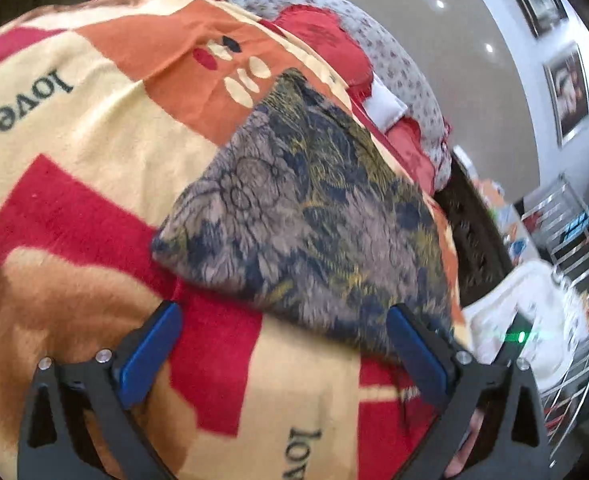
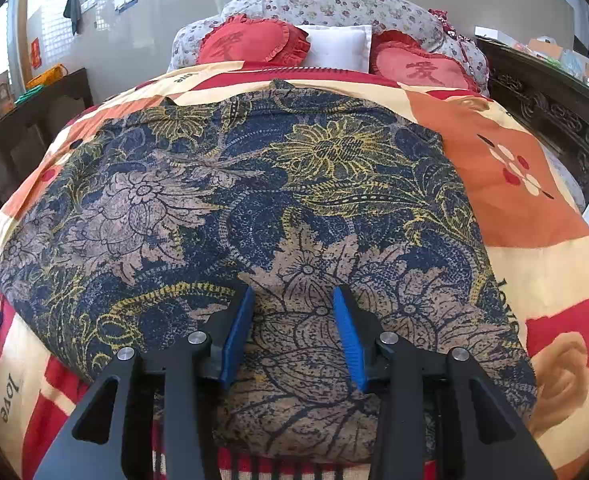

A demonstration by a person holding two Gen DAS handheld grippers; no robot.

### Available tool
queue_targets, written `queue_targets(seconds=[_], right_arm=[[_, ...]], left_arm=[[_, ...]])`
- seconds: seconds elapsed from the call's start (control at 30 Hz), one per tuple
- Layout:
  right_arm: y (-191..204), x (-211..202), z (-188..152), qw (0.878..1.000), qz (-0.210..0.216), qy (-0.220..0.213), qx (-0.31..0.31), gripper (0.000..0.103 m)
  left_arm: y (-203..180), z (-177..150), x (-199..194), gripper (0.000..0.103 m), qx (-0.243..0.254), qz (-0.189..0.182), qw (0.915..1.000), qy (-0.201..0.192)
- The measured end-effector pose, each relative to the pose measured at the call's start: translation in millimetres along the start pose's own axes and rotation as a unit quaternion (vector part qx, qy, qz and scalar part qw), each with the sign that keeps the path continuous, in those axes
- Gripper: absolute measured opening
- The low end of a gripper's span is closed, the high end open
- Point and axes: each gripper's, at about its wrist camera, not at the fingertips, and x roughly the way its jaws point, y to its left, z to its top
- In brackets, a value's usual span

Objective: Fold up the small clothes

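Broadly, a navy, tan and yellow floral-print cloth garment (image 2: 254,208) lies spread flat across a red, cream and orange fleece blanket printed with "love" (image 2: 534,248) that covers the bed. From the right wrist view, going left to right: a dark wooden side cabinet (image 2: 26,140) stands by the bed's left edge with an orange item on top, a blue-padded fingertip shows at the far left border beside the garment's left corner, then the garment fills the middle, and a dark carved wooden cabinet (image 2: 546,108) runs along the right side. At the head of the bed, two red heart-shaped frilled cushions (image 2: 254,42) flank a small white square pillow (image 2: 338,46), all leaning on a grey flower-print bolster (image 2: 334,4). The right tool (image 2: 294,300) sits over the garment's near edge with its blue pads partly apart, a narrow gap with cloth seen between them but nothing clamped. In the left wrist view the left tool (image 1: 286,320) is spread wide above the blanket, its right pad just at the garment's near corner (image 1: 314,220), not gripping it. Farther right stand a chrome wire rack (image 1: 574,260) and framed pictures (image 1: 570,92) on the wall.
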Motion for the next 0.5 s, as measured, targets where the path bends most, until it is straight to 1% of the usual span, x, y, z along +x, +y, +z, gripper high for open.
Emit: queue_targets(seconds=[0.03,0.13,0.17,0.2,0.23,0.3,0.33,0.4,0.47,0.5], right_arm=[[-1,0,0,1.0,0.001,0.0,0.001,0.052],[-1,-1,0,1.0,0.0,0.0,0.0,0.052],[-1,-1,0,1.0,0.001,0.0,0.001,0.052],[-2,-1,0,1.0,0.002,0.0,0.001,0.052],[-1,-1,0,1.0,0.002,-0.001,0.001,0.052],[-1,-1,0,1.0,0.001,0.0,0.0,0.052],[-1,-1,0,1.0,0.001,0.0,0.0,0.052],[-1,-1,0,1.0,0.001,0.0,0.0,0.052],[-1,-1,0,1.0,0.0,0.0,0.0,0.052],[-1,-1,0,1.0,0.001,0.0,0.0,0.052]], left_arm=[[1,3,1,0.103,-0.015,-0.009,0.9998,0.0],[2,11,8,0.103,-0.046,-0.053,0.9975,0.009],[3,12,11,0.103,-0.057,-0.076,0.9953,0.015],[2,13,14,0.103,-0.062,-0.091,0.9938,0.019],[0,16,16,0.103,-0.056,-0.096,0.9936,0.021],[5,26,17,0.102,-0.058,-0.112,0.9919,0.011],[14,33,16,0.099,-0.088,-0.122,0.9886,-0.003],[23,36,14,0.099,-0.125,-0.139,0.9822,-0.017],[17,36,12,0.097,-0.113,-0.13,0.9848,-0.021],[12,36,10,0.093,-0.087,-0.109,0.9899,-0.023]])
